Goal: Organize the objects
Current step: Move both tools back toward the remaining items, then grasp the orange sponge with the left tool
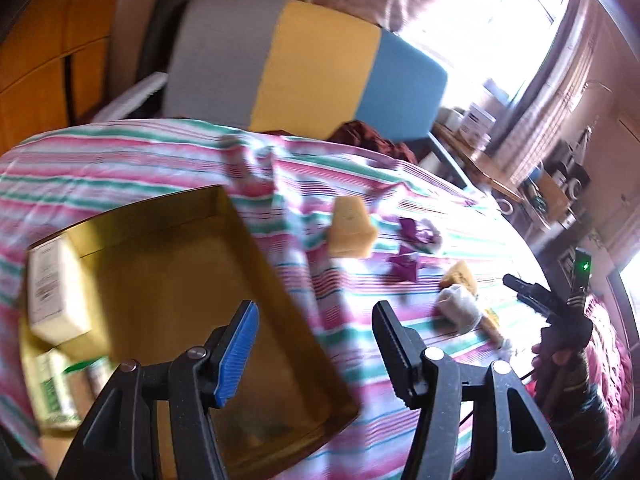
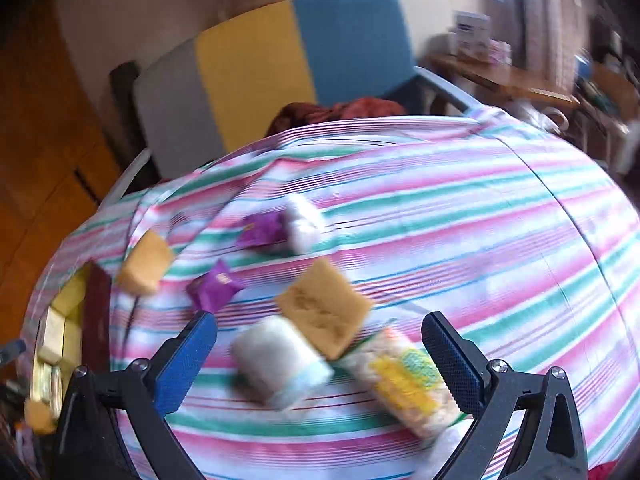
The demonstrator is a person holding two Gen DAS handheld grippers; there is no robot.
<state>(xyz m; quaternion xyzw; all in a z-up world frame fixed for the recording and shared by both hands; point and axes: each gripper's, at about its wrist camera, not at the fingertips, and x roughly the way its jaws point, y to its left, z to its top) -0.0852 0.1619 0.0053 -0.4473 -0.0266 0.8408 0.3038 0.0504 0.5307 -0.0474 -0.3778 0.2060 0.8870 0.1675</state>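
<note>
1. The left gripper [image 1: 316, 344] is hanging over the right rim of a gold tin tray [image 1: 256, 248], its fingers [image 1: 236, 348] standing well apart with nothing between them and touching nothing.
2. The right gripper [image 2: 320, 360] is hovering above the scattered items, its fingers [image 2: 188, 364] spread wide and gripping nothing; a white roll [image 2: 280, 364], a tan sponge [image 2: 324, 312] and a yellow-and-green snack packet [image 2: 404, 384] are lying on the cloth under the gap.
3. The tray is sitting near the left edge of the worktop [image 2: 440, 240] and is holding a cream box [image 1: 56, 292] and a green-labelled packet [image 1: 56, 388] at its left end.
4. Toward the middle of the worktop a second tan sponge [image 2: 144, 268], two purple wrappers [image 2: 212, 288] and another white roll [image 2: 304, 220] are lying apart from one another.
5. A cloth striped in pink, green and white is covering the worktop.
6. Behind the far edge a chair [image 1: 280, 64] with grey, yellow and blue panels is standing, with a dark red garment [image 2: 340, 110] on its seat.
7. A bright window [image 1: 488, 20] is glaring at the upper right, with a cluttered wooden side table [image 1: 476, 160] below it.
</note>
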